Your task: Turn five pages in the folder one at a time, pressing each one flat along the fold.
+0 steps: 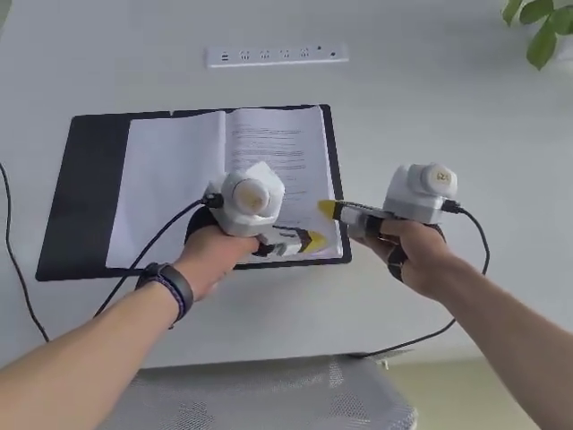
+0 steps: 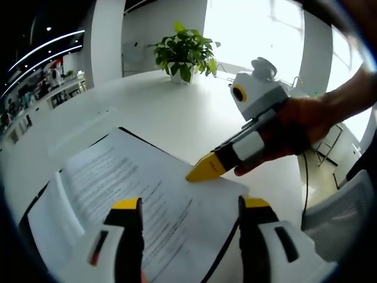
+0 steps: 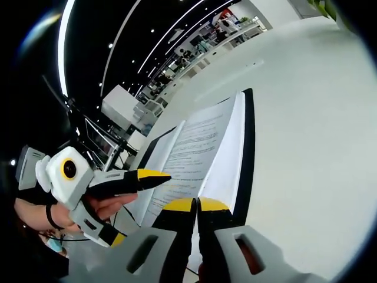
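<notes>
Open folder [image 1: 89,193] lying centre-left of the frame on the white table [image 1: 448,107], its printed page [image 1: 277,148] on the right half. The left gripper [image 1: 309,240], jaws apart, sits over the page's lower right corner. The right gripper [image 1: 328,209], jaws together and holding nothing, points at the page's right edge. Whether either gripper touches the paper cannot be told.

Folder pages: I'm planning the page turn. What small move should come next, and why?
Probably part the right gripper and nip the right edge of the printed page: its fingers are shut with their tips near that edge, and the left gripper hangs open over the page, holding nothing.
</notes>
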